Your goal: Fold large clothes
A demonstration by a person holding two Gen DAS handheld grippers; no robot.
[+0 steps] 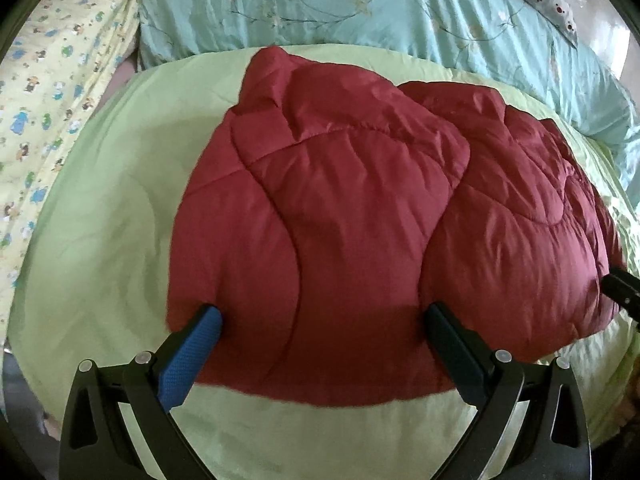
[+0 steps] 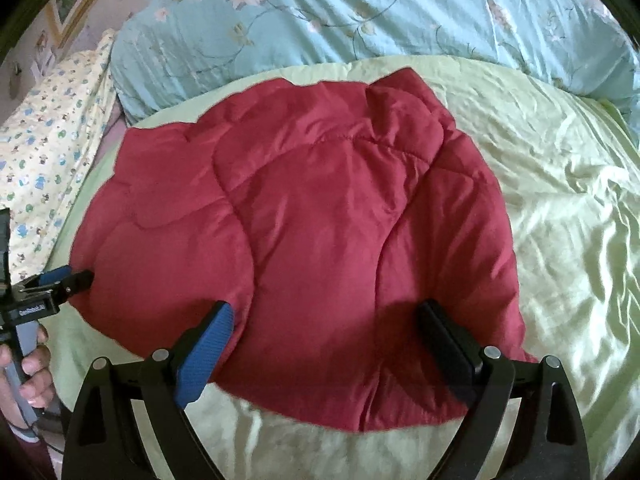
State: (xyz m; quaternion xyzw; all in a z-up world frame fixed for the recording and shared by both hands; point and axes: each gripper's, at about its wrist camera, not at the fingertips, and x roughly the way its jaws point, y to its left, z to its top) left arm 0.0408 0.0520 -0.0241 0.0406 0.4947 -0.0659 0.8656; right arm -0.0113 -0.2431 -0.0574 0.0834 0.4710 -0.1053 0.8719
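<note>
A dark red quilted jacket (image 1: pixel 340 208) (image 2: pixel 304 216) lies folded on the pale green sheet (image 1: pixel 100 208) (image 2: pixel 560 208), with its sides turned in over the middle. My left gripper (image 1: pixel 322 318) stands open over the jacket's near left part, fingers spread wide, nothing clamped. My right gripper (image 2: pixel 326 312) is open over the near right part, also gripping nothing. Whether the fingertips touch the fabric I cannot tell. In the right wrist view the left gripper (image 2: pixel 68 278) sits at the jacket's left edge, held by a hand (image 2: pixel 36 360). The right gripper's tip (image 1: pixel 622 292) shows at the left wrist view's right edge.
A turquoise floral duvet (image 1: pixel 360 8) (image 2: pixel 360 12) is bunched along the far side of the bed. A yellow cartoon-print cloth (image 1: pixel 52 100) (image 2: pixel 44 152) lies at the left. Wrinkled green sheet extends right of the jacket. A framed picture (image 2: pixel 76 4) hangs on the far left wall.
</note>
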